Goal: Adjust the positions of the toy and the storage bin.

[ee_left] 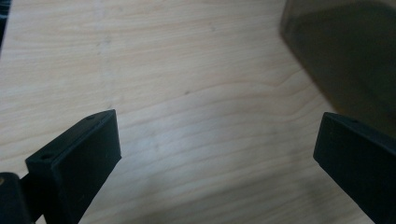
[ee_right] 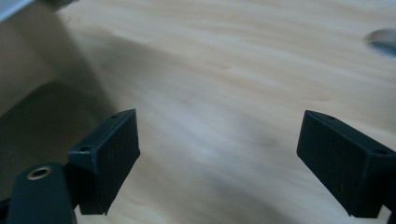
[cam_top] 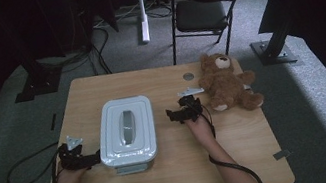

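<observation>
A pale grey lidded box (cam_top: 126, 132) with a handle on its lid stands on the wooden table (cam_top: 180, 169), left of centre. My left gripper (cam_top: 92, 159) lies low at the box's near left corner, jaws wide apart with bare wood between them; the box wall (ee_left: 348, 60) shows at the upper right of the left gripper view. My right gripper (cam_top: 171, 114) sits just right of the box, open and holding nothing; the box side (ee_right: 32, 74) shows at the left of the right gripper view. A brown teddy bear (cam_top: 226, 83) lies at the table's back right.
A small round metal disc (cam_top: 188, 76) is set in the tabletop near the bear, also seen as a blurred disc (ee_right: 384, 39). A black folding chair (cam_top: 202, 11) stands beyond the table. Cables (cam_top: 27, 166) trail off the left edge.
</observation>
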A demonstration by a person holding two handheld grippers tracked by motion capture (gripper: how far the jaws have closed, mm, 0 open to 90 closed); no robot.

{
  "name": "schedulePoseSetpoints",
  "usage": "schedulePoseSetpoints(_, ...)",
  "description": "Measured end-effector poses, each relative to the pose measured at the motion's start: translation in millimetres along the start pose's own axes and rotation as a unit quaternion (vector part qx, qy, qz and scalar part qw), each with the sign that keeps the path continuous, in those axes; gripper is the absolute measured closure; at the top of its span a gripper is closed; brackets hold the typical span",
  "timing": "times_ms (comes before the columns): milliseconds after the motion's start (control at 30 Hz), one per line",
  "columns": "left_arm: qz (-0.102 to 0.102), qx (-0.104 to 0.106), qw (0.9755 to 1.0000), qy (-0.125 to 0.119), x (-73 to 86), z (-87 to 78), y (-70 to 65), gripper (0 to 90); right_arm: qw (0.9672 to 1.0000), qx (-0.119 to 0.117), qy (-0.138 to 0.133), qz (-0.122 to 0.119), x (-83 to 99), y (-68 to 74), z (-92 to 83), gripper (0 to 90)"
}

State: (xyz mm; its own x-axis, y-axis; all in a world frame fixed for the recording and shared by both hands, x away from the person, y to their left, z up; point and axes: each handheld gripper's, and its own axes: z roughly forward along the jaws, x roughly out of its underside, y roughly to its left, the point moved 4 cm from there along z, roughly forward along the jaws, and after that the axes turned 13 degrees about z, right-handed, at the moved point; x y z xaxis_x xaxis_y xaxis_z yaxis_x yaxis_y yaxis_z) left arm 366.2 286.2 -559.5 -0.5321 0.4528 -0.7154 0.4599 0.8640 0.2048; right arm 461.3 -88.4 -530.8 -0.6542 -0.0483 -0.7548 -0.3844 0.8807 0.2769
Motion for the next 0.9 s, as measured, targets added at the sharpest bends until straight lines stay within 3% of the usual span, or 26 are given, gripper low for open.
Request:
schedulePoseSetpoints(67, 0.005, 0.002, 1.0000, 0.001, -1.7, 2.4, -1.7, 1.3, 0.9999, -0.005, 0.009, -0.012, 10.2, 9.5, 8.7, 12.2)
schedulePoseSetpoints(200, 0.007, 0.009, 0.9999, -0.004, -7.3, 5.5, -5.6, 1.3, 0.9995, -0.018, 0.023, -0.011, 20.1, 18.2, 17.9, 12.2)
schedulePoseSetpoints(400, 0.017, 0.024, 0.9995, -0.014, -14.5, 5.1, -16.0, 1.3, 0.9986, -0.034, 0.030, -0.026, 30.0, 34.0, 22.3, 12.2)
schedulePoseSetpoints(567, 0.030, 0.016, 0.9993, -0.011, -17.6, 3.5, -24.1, 1.4, 0.9982, -0.045, 0.028, -0.029, 32.6, 37.4, 20.4, 12.2)
schedulePoseSetpoints(733, 0.037, 0.024, 0.9990, -0.011, -19.4, 1.8, -32.4, 1.4, 0.9977, -0.045, 0.029, -0.041, 35.9, 37.5, 19.5, 12.2)
schedulePoseSetpoints(800, 0.046, 0.027, 0.9985, -0.010, -21.6, 1.3, -39.5, 1.4, 0.9973, -0.045, 0.032, -0.048, 39.1, 34.1, 18.9, 12.2)
schedulePoseSetpoints(900, 0.051, 0.020, 0.9985, -0.011, -23.7, 2.1, -44.9, 1.3, 0.9970, -0.055, 0.036, -0.041, 40.1, 28.9, 17.1, 12.2)
